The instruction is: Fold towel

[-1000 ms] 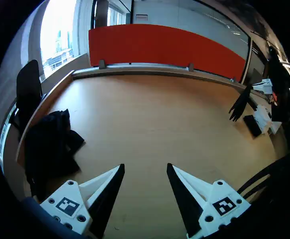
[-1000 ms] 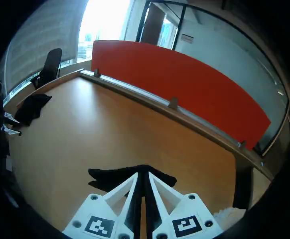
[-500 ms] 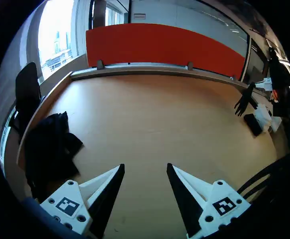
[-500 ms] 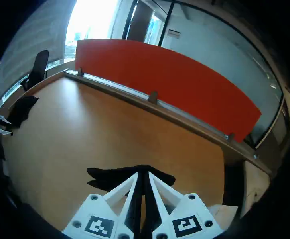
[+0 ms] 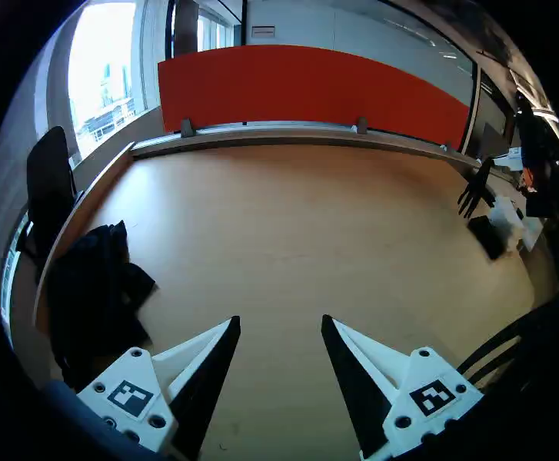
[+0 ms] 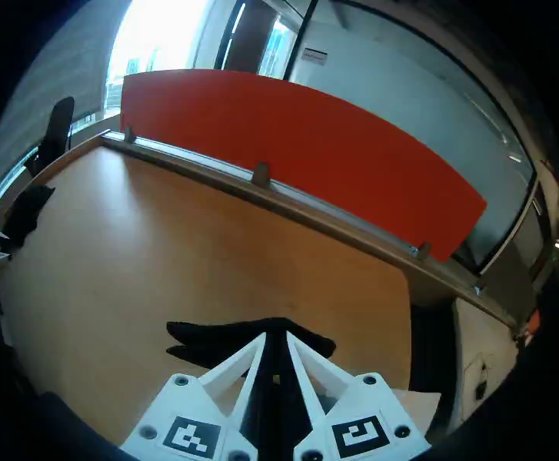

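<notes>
Wooden worktop (image 5: 294, 223) is backed by a red partition (image 5: 310, 84). A dark cloth heap (image 5: 87, 292) is seen at left; the left tool (image 5: 280, 319) is held released over bare wood. The dark towel (image 6: 202, 338) is pinched by the clenched right tool (image 6: 277, 338); gripped so thinly, it could be dropped.

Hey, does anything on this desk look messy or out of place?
In the left gripper view, a dark cloth heap lies crumpled at the edge of the table, not flat. The right gripper has its jaws shut on a bunched black towel.
</notes>
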Demonstrator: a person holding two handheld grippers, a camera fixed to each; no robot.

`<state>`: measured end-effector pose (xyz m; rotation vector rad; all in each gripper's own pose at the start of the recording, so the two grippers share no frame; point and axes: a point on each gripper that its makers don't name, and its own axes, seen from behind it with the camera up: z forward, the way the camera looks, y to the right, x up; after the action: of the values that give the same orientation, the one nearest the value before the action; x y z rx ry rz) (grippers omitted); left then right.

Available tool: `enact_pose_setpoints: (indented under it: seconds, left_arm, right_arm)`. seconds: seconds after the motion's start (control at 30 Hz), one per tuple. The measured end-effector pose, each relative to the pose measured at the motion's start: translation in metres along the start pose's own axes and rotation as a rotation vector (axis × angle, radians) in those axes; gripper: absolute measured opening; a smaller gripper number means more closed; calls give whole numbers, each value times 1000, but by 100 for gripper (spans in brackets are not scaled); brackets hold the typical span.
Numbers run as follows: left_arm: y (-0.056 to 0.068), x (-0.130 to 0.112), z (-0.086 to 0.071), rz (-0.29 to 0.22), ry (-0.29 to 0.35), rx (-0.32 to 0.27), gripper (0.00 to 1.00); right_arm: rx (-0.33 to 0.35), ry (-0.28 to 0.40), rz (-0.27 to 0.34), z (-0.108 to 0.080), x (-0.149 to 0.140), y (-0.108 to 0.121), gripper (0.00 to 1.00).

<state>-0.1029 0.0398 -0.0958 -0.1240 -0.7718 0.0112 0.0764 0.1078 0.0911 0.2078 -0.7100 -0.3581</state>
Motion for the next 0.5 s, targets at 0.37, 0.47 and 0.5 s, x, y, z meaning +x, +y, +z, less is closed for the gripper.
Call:
enact_pose_setpoints:
  seconds: [0.37, 0.47, 0.5]
  left_arm:
    - [2, 1, 0, 9, -5, 1, 78]
    - [2, 1, 0, 9, -5, 2, 78]
    - [3, 1, 0, 9, -6, 2, 78]
  right_arm:
    - [-33, -26, 21, 6, -11, 26, 4]
    - [-39, -31, 29, 7, -13, 31, 4]
    - [-40, -32, 33, 7, -14, 32, 4]
